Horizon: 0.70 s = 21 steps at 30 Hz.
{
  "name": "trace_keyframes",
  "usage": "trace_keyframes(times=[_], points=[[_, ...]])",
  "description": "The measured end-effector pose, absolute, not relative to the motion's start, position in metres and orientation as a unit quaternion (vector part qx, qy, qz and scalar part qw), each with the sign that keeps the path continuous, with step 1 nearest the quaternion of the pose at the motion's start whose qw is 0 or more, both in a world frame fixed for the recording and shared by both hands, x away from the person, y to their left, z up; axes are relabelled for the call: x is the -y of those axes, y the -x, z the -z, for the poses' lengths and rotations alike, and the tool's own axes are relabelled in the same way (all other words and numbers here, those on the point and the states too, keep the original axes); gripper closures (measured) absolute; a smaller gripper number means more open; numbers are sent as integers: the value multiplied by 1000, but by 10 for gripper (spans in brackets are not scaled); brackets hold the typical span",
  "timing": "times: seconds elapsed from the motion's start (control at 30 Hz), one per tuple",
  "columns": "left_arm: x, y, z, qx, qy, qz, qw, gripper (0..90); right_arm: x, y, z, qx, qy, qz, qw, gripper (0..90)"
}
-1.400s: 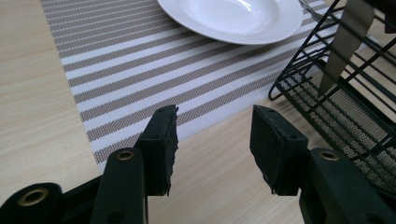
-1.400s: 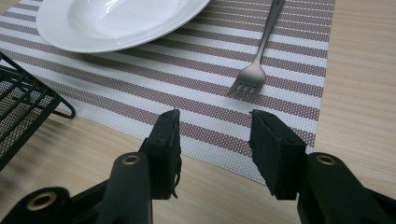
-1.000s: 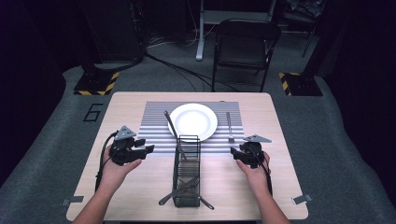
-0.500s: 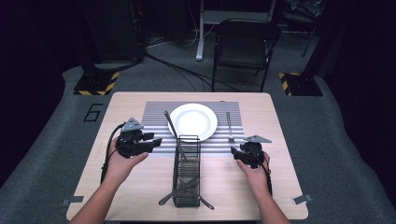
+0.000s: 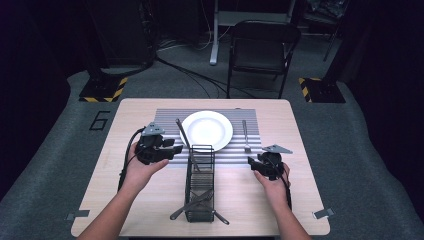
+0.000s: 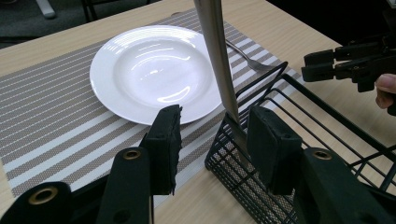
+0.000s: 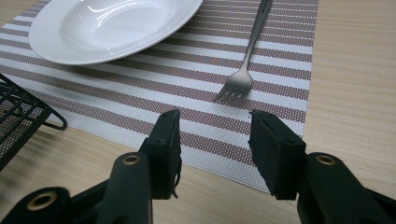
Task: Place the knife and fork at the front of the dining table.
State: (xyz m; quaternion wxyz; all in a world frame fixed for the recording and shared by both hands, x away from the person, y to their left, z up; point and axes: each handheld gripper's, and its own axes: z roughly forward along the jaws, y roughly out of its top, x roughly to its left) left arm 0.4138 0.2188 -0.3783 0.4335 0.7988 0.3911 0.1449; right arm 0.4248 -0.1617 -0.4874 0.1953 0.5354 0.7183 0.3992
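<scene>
Dim room, pale wooden worktop (image 5: pixel 150 200): the left gripper (image 6: pixel 212 135), jaws just narrowed yet part-open, reaches for the knife (image 6: pixel 219 65) leaning in the wire basket (image 5: pixel 200 187); the right gripper (image 7: pixel 215 140) hangs part-open, empty, before the fork (image 7: pixel 245 70)

Each black tool (image 6: pixel 212 144) has brass-ringed screw holes (plus a trailing black cable).

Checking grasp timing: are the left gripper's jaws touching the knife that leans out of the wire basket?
Apart. In the left gripper view, the left gripper has open jaws on either side of the knife, with placemat visible in the gaps.
</scene>
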Motion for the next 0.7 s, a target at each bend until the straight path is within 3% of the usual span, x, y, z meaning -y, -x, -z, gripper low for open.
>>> trace_keyframes(times=[0.7], points=[[-192, -430, 390, -379, -809, -127, 431, 573, 160, -424, 486, -719, -534, -400, 196, 529]])
